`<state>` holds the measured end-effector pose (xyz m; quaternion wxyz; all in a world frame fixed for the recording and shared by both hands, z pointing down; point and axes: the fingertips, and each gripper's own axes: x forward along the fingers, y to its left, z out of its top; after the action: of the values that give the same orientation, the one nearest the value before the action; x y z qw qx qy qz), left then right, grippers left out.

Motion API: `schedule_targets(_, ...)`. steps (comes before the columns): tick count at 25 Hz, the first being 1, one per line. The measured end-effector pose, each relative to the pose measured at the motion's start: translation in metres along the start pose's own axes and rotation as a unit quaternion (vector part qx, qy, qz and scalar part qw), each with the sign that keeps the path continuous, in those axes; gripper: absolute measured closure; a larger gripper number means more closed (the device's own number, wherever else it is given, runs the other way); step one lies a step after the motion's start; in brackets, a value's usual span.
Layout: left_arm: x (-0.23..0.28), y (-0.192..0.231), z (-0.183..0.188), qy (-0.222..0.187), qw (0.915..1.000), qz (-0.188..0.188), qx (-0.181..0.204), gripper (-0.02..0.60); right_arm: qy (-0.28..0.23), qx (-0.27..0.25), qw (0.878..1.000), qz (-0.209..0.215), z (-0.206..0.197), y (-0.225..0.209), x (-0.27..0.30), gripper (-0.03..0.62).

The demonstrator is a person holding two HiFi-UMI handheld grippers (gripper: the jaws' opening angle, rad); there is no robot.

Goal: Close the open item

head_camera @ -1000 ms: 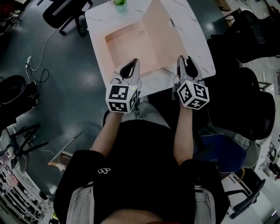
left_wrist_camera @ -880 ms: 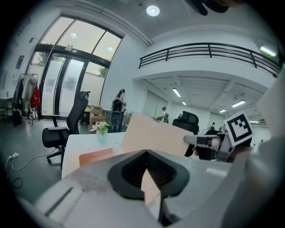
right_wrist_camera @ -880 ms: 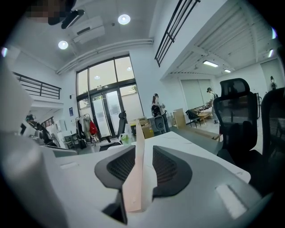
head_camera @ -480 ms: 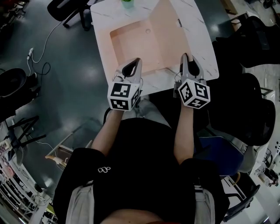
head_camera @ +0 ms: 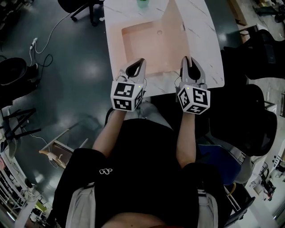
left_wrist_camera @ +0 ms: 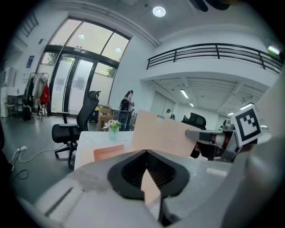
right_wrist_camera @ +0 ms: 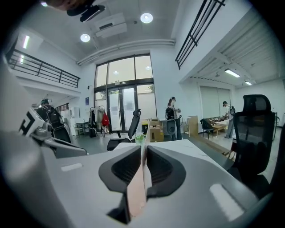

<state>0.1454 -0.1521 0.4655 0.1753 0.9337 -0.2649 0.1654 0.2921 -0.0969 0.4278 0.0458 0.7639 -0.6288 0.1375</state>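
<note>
An open pale pink box (head_camera: pixel 142 44) lies on the white marble table (head_camera: pixel 207 53), its lid (head_camera: pixel 173 35) standing up on the right side. My left gripper (head_camera: pixel 139 61) is at the near left corner of the box, and a pink edge (left_wrist_camera: pixel 149 187) sits pinched between its pads. My right gripper (head_camera: pixel 189 60) is at the lid's near edge. In the right gripper view the lid (right_wrist_camera: pixel 137 187) runs edge-on between the jaws (right_wrist_camera: pixel 143 151), which are closing with the pads against it.
A small potted plant in a green cup (head_camera: pixel 143 3) stands at the table's far edge, also seen as the plant (left_wrist_camera: pixel 113 129). Black office chairs (head_camera: pixel 254 111) crowd the right side; another chair (left_wrist_camera: pixel 73 131) stands far left. Cables (head_camera: pixel 38 53) lie on the dark floor.
The table and box have drifted up and right in the head view. Both grippers stay at the box's near edge. The right jaws look narrower around the lid.
</note>
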Motion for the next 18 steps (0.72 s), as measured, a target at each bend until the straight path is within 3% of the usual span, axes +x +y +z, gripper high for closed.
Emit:
schedule_targets(6,-0.015,0.019,-0.003,-0.005,0.9997,0.02,-0.011,0.581,0.011,-0.044,0.999,0.028,-0.002,0.035,0.008,0.563)
schedule_targets(13,-0.029,0.036,-0.009,-0.009,0.9989,0.04,-0.025,0.581,0.029,-0.156,0.985,0.059,-0.008,0.082,0.018,0.562)
schedule_targets(18,-0.04,0.047,-0.013,-0.011,0.9981,0.052,-0.032,0.581,0.039,-0.176,0.979,0.093,-0.017,0.113,0.023,0.542)
